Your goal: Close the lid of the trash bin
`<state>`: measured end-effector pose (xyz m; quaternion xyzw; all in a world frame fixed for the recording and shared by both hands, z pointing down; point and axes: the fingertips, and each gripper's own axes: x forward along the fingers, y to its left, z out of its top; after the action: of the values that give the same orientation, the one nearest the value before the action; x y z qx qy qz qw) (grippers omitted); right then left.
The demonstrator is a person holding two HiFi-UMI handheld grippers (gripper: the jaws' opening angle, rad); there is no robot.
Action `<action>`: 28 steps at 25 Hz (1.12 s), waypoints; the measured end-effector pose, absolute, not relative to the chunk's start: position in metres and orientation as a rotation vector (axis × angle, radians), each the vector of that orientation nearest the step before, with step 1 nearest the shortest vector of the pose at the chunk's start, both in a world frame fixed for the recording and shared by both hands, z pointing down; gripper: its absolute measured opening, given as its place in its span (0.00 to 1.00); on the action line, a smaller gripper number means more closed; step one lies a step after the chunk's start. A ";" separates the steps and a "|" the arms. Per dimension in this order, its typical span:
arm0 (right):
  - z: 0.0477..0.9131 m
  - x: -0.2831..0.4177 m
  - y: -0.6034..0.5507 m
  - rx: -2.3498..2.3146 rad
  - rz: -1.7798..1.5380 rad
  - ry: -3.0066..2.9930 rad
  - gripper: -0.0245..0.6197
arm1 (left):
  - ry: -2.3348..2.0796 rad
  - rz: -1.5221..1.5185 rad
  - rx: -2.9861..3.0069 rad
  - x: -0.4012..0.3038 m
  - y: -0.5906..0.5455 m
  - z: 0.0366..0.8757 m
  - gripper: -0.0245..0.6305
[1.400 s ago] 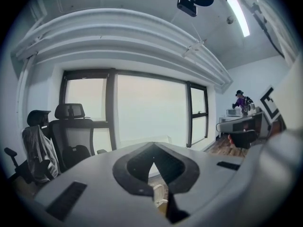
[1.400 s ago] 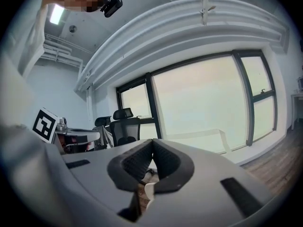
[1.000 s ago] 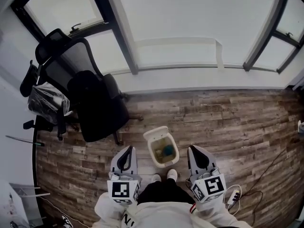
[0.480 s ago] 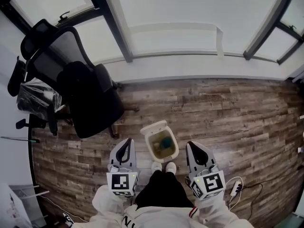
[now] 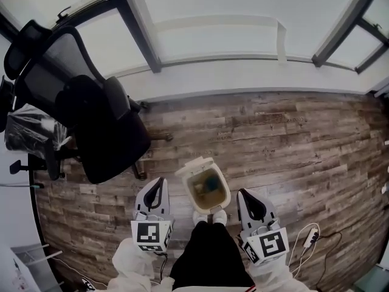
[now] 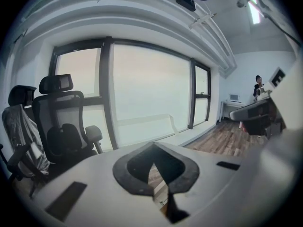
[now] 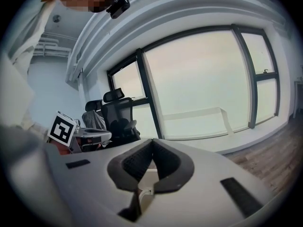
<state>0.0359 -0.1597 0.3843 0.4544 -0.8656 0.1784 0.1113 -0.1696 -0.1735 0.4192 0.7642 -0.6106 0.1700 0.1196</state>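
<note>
Head view: trash bin (image 5: 225,193) sits on the floor between left tool (image 5: 161,181) and right tool (image 5: 242,193), its lid (image 5: 191,165) standing open, both tools pinched closed on nothing and not touching it, so the whole closing is left.

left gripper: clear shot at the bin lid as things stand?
Probably yes. The left gripper hangs just left of the trash bin, whose lid stands open at the far-left rim; only floor lies between them. Its jaws are together, fine for a push.
</note>
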 end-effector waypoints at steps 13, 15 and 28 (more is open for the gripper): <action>0.496 0.012 -0.177 1.285 0.550 -2.507 0.08 | -1.584 0.637 2.297 -0.168 -0.228 0.575 0.05; 0.507 0.011 -0.177 1.294 0.562 -2.502 0.08 | -1.557 0.669 2.305 -0.171 -0.235 0.595 0.05; 0.560 0.022 -0.158 1.382 0.674 -2.444 0.08 | -1.350 0.862 2.379 -0.164 -0.250 0.669 0.05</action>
<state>0.0216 -0.1582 0.5601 0.4748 -0.8395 0.2316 0.1269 -0.1643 -0.2501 0.6687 0.8217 -0.4664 0.2977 0.1363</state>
